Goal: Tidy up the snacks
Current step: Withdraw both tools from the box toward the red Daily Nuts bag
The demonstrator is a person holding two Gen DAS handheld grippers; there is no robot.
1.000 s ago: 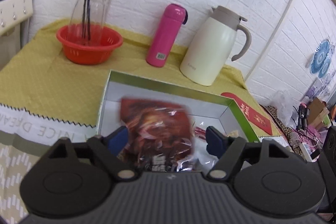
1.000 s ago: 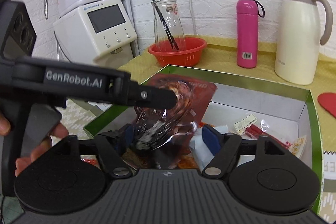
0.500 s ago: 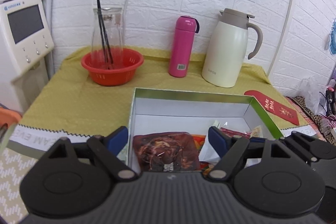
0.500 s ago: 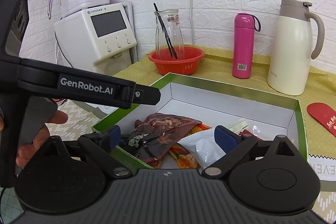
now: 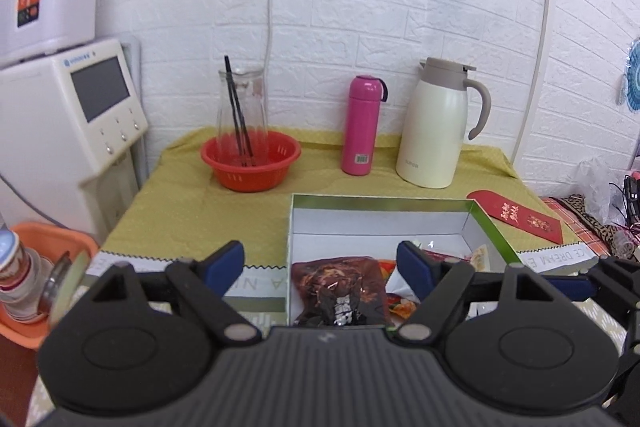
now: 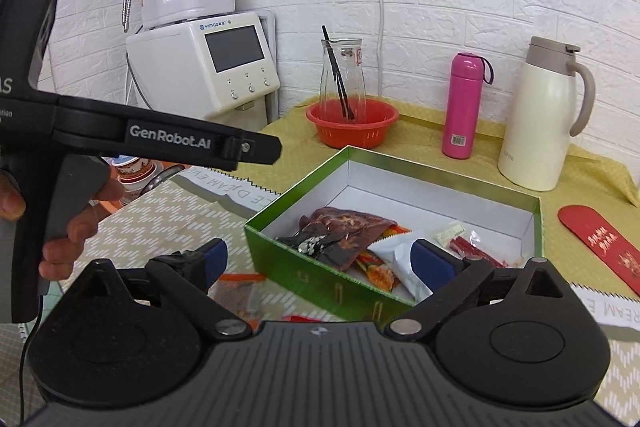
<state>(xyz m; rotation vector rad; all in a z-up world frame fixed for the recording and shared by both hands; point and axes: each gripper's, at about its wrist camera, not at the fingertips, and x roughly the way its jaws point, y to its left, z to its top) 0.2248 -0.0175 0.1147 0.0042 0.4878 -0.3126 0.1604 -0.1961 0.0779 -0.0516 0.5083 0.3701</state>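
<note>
Claws (image 5: 320, 263) (image 6: 320, 261) wide, angled over box (image 6: 288, 263)

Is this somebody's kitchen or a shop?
Probably a corner of someone's home, like a kitchen or dining nook. A thermos jug and a pink flask stand on a cloth-covered table, a water dispenser sits by the brick-pattern wall, and a box holds snack packets.

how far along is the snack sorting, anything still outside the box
Done: the dark brown snack packet lies in the green box with a white packet and red-wrapped snacks. In hand: nothing; the left gripper and right gripper are both open and empty, held above the table. Left: at least two packets, an orange-edged clear one and a red one, lie on the table in front of the box.
</note>
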